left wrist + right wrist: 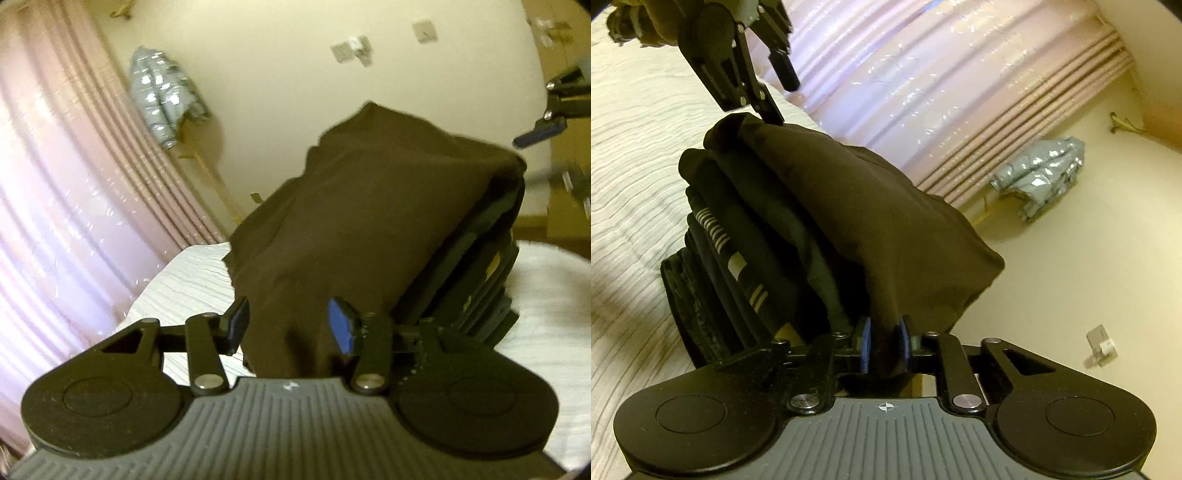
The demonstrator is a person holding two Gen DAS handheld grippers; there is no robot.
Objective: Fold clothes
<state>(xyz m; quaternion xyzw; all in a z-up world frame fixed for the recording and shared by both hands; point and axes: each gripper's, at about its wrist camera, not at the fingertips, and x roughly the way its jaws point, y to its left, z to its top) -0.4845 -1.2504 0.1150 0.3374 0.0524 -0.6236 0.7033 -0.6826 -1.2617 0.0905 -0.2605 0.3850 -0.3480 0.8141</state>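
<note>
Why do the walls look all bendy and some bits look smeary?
Left wrist view: the fisheye lens bows the pink curtain and wall, and the wall sockets at top are smeared by motion blur. Right wrist view: the same bending curves the curtain; the brown garment is fairly sharp, while the white bedcover blurs toward the left edge.
</note>
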